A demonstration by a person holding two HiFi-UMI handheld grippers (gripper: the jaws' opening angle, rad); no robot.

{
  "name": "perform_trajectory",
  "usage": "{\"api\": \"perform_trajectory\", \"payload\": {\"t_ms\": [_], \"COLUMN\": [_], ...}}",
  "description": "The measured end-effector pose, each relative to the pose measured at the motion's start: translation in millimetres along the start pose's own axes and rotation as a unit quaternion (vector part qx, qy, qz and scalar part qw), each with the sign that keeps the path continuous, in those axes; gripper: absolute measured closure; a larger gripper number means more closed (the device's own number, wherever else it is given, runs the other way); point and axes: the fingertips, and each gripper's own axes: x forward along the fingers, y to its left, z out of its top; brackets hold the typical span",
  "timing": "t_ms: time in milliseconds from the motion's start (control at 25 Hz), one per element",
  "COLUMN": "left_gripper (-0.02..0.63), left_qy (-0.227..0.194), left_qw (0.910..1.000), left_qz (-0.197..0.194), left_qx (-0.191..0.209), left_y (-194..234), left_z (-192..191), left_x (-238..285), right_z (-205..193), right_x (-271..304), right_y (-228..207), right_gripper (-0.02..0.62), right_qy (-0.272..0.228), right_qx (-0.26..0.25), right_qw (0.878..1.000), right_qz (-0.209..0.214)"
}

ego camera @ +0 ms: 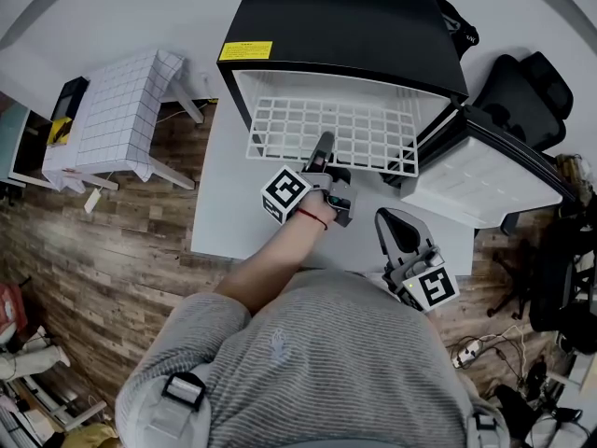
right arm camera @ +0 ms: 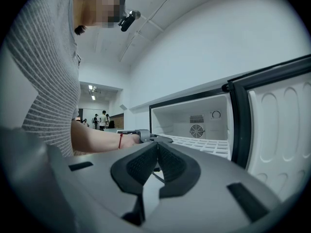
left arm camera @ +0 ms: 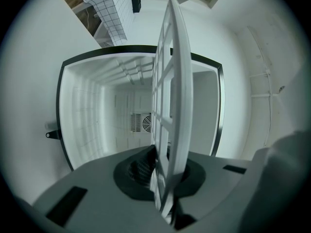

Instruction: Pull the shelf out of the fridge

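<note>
Right gripper (right arm camera: 156, 147) idles, jaws pressed together on nothing. Left gripper (ego camera: 323, 149) is clamped on the front rail of the shelf (ego camera: 373, 134), which sits half out of the fridge (ego camera: 345, 26). Wire grid: likely light, stiff, slick; grip the rail mid-span.

Far end of the shelf (ego camera: 308, 119), past the left tongs (ego camera: 322, 149), is tucked under the fridge (ego camera: 336, 17) top, so no telling how far in it reaches. The yellow label (ego camera: 244, 51) up and left of those tongs is way too small to read. From the right tongs (right arm camera: 156, 147), the door (right arm camera: 277, 130) gets chopped off by the right edge, and the people (right arm camera: 99, 120) way off behind are just specks.
</note>
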Motion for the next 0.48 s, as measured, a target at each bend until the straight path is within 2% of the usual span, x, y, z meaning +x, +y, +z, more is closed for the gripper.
{"api": "perform_trajectory", "payload": {"t_ms": [480], "left_gripper": [0.58], "left_qy": [0.001], "left_qw": [1.0], "left_qz": [-0.004], "left_qx": [-0.003], "left_y": [-1.1], "left_z": [-2.4], "left_x": [-7.5], "right_z": [-1.4], "right_x": [3.5], "right_y": [-0.1], "right_gripper": [0.581], "right_qy": [-0.001], "right_qx": [0.001], "right_qw": [1.0], "right_qz": [0.008]}}
